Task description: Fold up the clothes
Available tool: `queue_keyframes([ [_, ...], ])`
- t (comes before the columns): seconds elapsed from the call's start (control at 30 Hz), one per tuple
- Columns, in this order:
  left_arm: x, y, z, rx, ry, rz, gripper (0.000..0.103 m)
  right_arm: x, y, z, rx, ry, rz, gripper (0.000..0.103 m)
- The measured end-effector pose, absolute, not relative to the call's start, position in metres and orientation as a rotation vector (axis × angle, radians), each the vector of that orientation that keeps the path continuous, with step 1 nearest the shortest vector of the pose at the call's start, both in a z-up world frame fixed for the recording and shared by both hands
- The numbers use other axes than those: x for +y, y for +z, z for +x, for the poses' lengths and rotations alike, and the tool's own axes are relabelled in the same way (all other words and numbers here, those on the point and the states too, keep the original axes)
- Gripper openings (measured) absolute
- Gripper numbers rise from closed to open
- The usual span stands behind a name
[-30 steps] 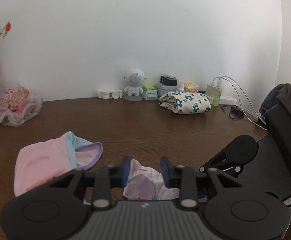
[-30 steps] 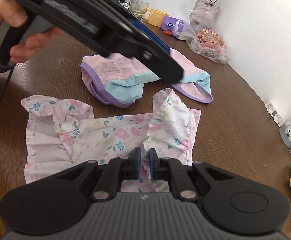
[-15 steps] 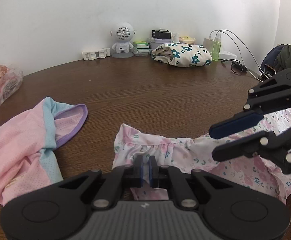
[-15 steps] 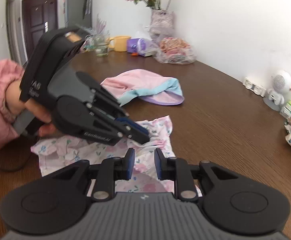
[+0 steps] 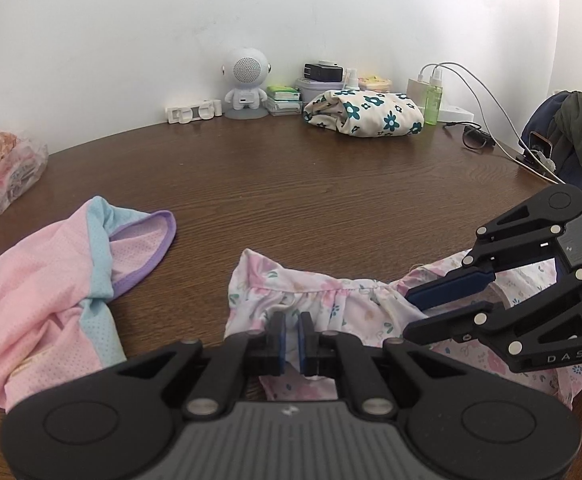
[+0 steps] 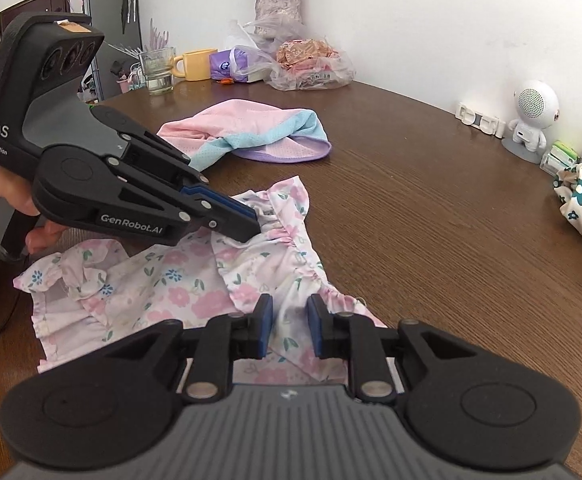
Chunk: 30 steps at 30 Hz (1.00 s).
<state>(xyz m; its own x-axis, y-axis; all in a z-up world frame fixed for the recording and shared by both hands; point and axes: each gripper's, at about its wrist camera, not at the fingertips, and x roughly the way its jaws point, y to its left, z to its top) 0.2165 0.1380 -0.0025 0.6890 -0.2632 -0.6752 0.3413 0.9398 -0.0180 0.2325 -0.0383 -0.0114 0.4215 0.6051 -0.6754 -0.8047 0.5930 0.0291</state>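
Note:
A pink floral garment (image 6: 195, 280) with ruffled edges lies on the brown table (image 6: 431, 220); it also shows in the left wrist view (image 5: 331, 304). My left gripper (image 5: 289, 336) is shut on a ruffled edge of the floral garment; it shows in the right wrist view (image 6: 251, 226) pinching the ruffle. My right gripper (image 6: 289, 330) is open above the garment's near edge, cloth between its fingers but not pinched; it shows in the left wrist view (image 5: 415, 314).
A pink, blue and purple mesh garment (image 5: 71, 280) lies left of the floral one (image 6: 251, 132). A folded cream cloth with teal flowers (image 5: 365, 118), a white robot speaker (image 5: 247, 80), chargers and cables stand along the wall. A bag, mug, glass and vase stand at the far end (image 6: 311, 64).
My right gripper has opened wider and let go of the floral garment. My left gripper stays shut on the ruffle and has shifted slightly with it.

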Motion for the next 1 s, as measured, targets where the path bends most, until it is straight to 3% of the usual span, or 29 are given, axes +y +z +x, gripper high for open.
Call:
queue_keyframes([
  [0.1,0.143,0.02,0.202,0.639,-0.328,0.066,0.042,-0.049,0.008,0.227,0.643,0.923,-0.243,0.026],
  [0.17,0.148,0.04,0.188,0.545,-0.316,0.034,0.082,-0.057,0.027,0.218,0.578,0.921,-0.213,0.042],
  [0.2,0.149,0.047,0.18,0.517,-0.306,0.03,0.088,-0.061,0.037,0.211,0.548,0.915,-0.208,0.051],
  [0.27,0.152,0.058,0.163,0.475,-0.295,0.028,0.096,-0.067,0.049,0.199,0.522,0.916,-0.207,0.058],
  [0.33,0.154,0.067,0.144,0.446,-0.291,0.032,0.103,-0.074,0.057,0.183,0.506,0.922,-0.2,0.081],
  [0.47,0.154,0.06,0.102,0.456,-0.282,0.037,0.103,-0.085,0.054,0.146,0.508,0.931,-0.191,0.102],
  [0.83,0.155,0.013,0.027,0.615,-0.227,0.139,0.103,-0.096,0.015,0.086,0.58,0.793,-0.239,0.103],
  [0.9,0.157,0.009,0.027,0.633,-0.209,0.158,0.1,-0.092,0.014,0.084,0.576,0.79,-0.246,0.103],
  [1.0,0.162,0.006,0.031,0.657,-0.185,0.168,0.087,-0.088,0.015,0.079,0.568,0.789,-0.258,0.103],
])
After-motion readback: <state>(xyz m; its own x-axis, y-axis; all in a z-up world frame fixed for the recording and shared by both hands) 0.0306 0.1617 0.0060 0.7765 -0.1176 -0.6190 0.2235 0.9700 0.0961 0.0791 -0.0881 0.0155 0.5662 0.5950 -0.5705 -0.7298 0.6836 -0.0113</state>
